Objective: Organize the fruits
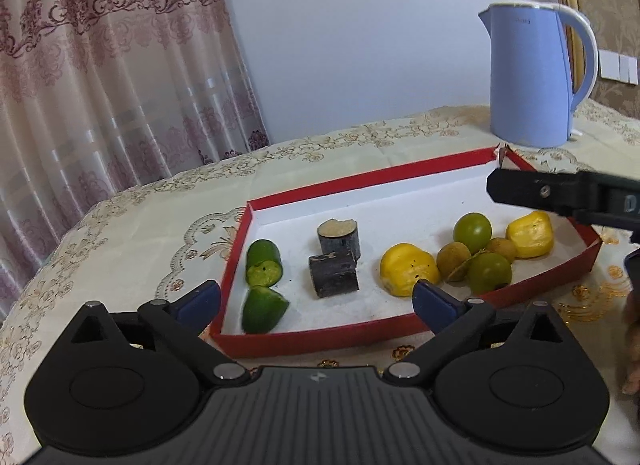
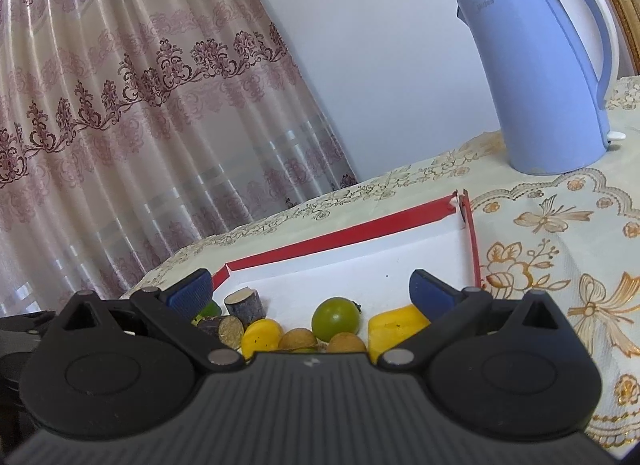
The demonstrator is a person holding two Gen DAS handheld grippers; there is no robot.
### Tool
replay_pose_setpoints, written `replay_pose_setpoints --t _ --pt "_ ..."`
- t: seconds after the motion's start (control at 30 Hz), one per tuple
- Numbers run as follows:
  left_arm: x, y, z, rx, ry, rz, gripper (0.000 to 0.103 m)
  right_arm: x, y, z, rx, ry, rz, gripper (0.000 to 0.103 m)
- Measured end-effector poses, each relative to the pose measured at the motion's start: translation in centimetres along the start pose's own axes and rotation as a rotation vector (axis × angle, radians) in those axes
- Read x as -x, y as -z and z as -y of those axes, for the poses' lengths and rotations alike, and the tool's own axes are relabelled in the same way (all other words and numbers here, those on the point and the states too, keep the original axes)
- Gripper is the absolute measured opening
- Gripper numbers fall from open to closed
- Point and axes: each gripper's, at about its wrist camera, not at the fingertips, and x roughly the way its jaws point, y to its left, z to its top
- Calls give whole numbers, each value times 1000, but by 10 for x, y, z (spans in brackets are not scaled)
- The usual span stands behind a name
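A white tray with a red rim (image 1: 320,339) (image 2: 340,237) holds the fruit in groups. On its left lie two green cucumber pieces (image 1: 264,265). Two dark sugarcane chunks (image 1: 334,273) (image 2: 242,305) sit in the middle. To the right are yellow pieces (image 1: 408,269) (image 2: 394,329), round green fruits (image 1: 472,232) (image 2: 335,317) and brown longans (image 1: 454,263) (image 2: 298,339). My left gripper (image 1: 316,301) hangs open over the tray's near edge with nothing between its fingers. Over the right-hand group my right gripper (image 2: 310,295) is open and empty, and one of its fingers (image 1: 520,193) shows above the tray's far right.
A light blue electric kettle (image 1: 532,77) (image 2: 552,77) stands behind the tray's far right corner. The table wears a cream embroidered cloth (image 1: 120,233). A patterned curtain (image 1: 100,65) hangs beyond the table's left edge. Part of a hand (image 1: 632,345) shows at the right border.
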Motion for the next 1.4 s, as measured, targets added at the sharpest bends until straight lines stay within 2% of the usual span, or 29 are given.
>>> replay_pose_setpoints --t 0.07,0.17,0.27,0.37,0.47,0.53,0.57,0.63,0.77,0.97,1.4 --pt "6 1 -2 6 -25 2 103 0 0 1 -5 0 -2 103" --pt "14 2 -4 -3 -118 6 103 1 1 1 -11 0 2 103" --pt "31 7 -12 13 -150 79 103 2 2 2 -16 0 6 103" --pt "61 18 -12 0 -232 253 103 3 2 2 -17 2 7 103" --pt "96 37 2 -94 -316 492 103 2 2 2 -15 -1 1 103" --pt "113 50 12 -153 -344 616 103 2 2 2 -15 -1 -3 103" --pt "119 55 17 -177 -347 660 103 2 2 1 -15 -1 -4 103" --pt "124 59 24 -216 -329 696 103 1 2 1 -14 -1 -6 103" --pt "120 57 30 -209 -264 633 103 0 2 1 -15 -1 -11 103" --pt "105 39 8 -82 -156 410 103 -2 2 2 -15 -5 -18 103" --pt "86 36 -16 -6 -237 246 103 -2 4 3 -25 -4 -13 103"
